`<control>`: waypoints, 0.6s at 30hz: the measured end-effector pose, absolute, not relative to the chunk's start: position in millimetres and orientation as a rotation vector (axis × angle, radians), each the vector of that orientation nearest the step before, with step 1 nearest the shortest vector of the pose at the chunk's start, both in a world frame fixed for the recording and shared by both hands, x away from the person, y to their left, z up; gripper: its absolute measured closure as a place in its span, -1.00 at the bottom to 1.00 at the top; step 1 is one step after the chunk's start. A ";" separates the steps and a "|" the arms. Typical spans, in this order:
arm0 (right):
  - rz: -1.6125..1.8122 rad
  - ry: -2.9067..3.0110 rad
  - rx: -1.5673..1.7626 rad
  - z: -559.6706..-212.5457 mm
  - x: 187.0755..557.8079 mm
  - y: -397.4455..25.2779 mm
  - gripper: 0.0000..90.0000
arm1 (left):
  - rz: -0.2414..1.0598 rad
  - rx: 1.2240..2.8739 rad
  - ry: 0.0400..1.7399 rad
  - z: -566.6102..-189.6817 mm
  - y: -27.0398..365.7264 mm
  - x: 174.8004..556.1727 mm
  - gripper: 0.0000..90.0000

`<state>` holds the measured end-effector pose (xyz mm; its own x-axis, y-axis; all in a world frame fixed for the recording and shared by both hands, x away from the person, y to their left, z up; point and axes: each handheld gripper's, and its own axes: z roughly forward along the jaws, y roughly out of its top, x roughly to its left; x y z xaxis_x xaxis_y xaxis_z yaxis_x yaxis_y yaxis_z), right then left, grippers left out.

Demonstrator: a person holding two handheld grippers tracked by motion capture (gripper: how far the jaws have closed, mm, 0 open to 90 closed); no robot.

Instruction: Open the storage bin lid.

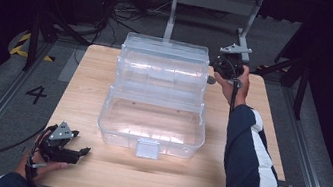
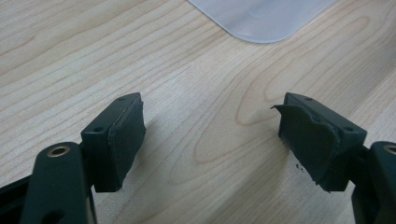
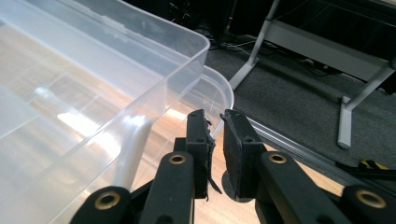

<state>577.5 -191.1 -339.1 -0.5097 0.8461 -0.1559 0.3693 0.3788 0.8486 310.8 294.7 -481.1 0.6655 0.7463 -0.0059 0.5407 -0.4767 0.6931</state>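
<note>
A large clear plastic tiered box point(image 1: 156, 97) stands spread open in the middle of the wooden table point(image 1: 91, 76), its latch tab point(image 1: 147, 148) facing the near edge. My right gripper point(image 1: 211, 77) is at the box's far right corner. In the right gripper view my right gripper point(image 3: 215, 127) has its jaws almost together, pinching the thin curved rim point(image 3: 227, 91) of the lowest clear part, beside the upper tray point(image 3: 93, 84). My left gripper point(image 1: 80, 153) rests low at the near left of the table. Its jaws stand wide open over bare wood point(image 2: 210, 135), and a rounded box corner point(image 2: 261, 18) lies ahead.
Behind the table stands a grey metal frame point(image 1: 214, 2), with cables on the dark floor point(image 1: 117, 10). A painted "4" point(image 1: 36, 94) and a rail lie on the floor at the left. The person's striped sleeve point(image 1: 250, 157) lies along the table's right side.
</note>
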 end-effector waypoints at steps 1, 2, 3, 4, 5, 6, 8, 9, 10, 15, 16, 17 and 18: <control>1.054 2.052 1.044 -338.7 575.8 -191.1 0.79 | 0.391 2.199 0.990 -481.1 294.7 310.8 -0.48; 1.052 2.060 1.026 -338.0 573.6 -191.8 0.79 | 0.391 2.200 0.989 -481.1 294.7 310.8 -0.48; 1.049 2.065 1.014 -337.2 571.0 -192.0 0.79 | 0.391 2.200 0.989 -481.1 294.7 310.8 -0.48; 1.047 2.069 1.005 -336.8 569.2 -192.3 0.79 | 0.391 2.200 0.989 -481.1 294.7 310.8 -0.48; 1.044 2.074 1.000 -336.4 567.5 -192.8 0.79 | 0.391 2.200 0.990 -481.1 294.7 310.7 -0.48; 1.043 2.077 0.996 -336.2 566.3 -193.1 0.78 | 0.391 2.200 0.990 -481.1 294.7 310.7 -0.48; 1.043 2.085 0.989 -335.7 562.5 -193.9 0.77 | 0.391 2.200 0.990 -481.1 294.7 310.7 -0.48; 1.042 2.090 0.984 -335.5 560.5 -194.3 0.77 | 0.391 2.200 0.990 -481.1 294.7 310.7 -0.48; 1.039 2.093 0.979 -335.5 558.5 -194.5 0.77 | 0.392 2.201 0.989 -481.0 294.8 310.8 -0.48; 1.027 2.121 0.946 -335.9 550.8 -195.4 0.71 | 0.396 2.203 0.988 -480.9 294.9 310.8 -0.48; 1.037 2.120 0.946 -335.5 548.8 -195.9 0.69 | 0.396 2.203 0.988 -480.9 294.9 310.8 -0.48; 1.038 2.123 0.939 -334.7 547.1 -196.8 0.68 | 0.396 2.202 0.989 -480.9 294.9 310.7 -0.48; 1.040 2.125 0.935 -334.1 545.7 -197.3 0.67 | 0.396 2.202 0.989 -480.9 294.8 310.7 -0.48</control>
